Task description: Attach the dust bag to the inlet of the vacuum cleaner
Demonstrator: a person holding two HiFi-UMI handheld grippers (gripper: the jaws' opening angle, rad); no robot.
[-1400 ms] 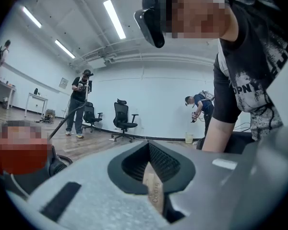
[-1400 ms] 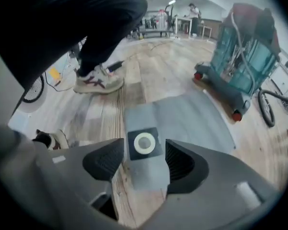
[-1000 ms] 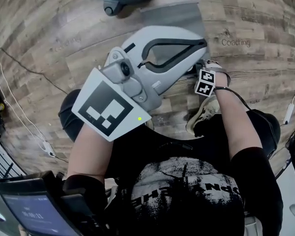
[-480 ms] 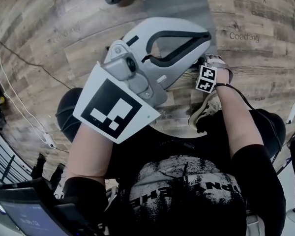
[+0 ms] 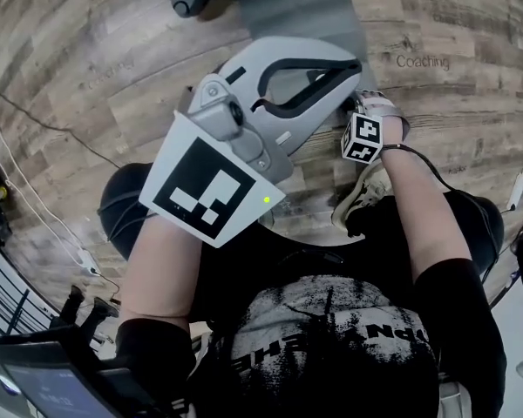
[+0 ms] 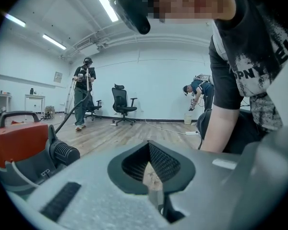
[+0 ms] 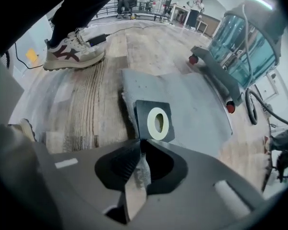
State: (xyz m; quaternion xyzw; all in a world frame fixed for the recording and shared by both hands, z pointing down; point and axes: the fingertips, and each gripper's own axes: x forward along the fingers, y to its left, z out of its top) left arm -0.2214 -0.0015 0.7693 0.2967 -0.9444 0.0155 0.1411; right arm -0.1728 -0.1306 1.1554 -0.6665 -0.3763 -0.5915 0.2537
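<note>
The right hand-held gripper [image 7: 140, 140] points steeply down at the wooden floor [image 7: 86, 109]. Its jaws have just been closing and now stand almost together. They appear to pinch the near edge of the dust bag [image 7: 197, 104], and a strip of the grey fabric shows in the narrow gap between them.

The dust bag lies flat on the floor, directly in front of this hand-held gripper. Its black collar [image 7: 143, 110] begins right at the jaw tips, and the collar carries a pale ring [image 7: 149, 123] around the hole.

The vacuum cleaner [image 7: 245, 42], with a bluish clear body and small wheels, stands beyond the bag, further from the right hand-held gripper and to its right side. It is apart from the collar.

A white and red shoe [image 7: 74, 51] rests on the floor, ahead and to the left of this hand-held gripper.

The left hand-held gripper [image 6: 150, 145] is held in the air and looks nearly level across the room. Its jaws are fully together and nothing is between them. In the head view its jaws reach to just beside the right hand-held gripper, near the closer edge of the bag.

To its left and low there is a red machine [image 6: 19, 145] with a ribbed hose. Far ahead of it a black office chair [image 6: 122, 104] stands, and a person [image 6: 82, 97] stands left of the chair.
</note>
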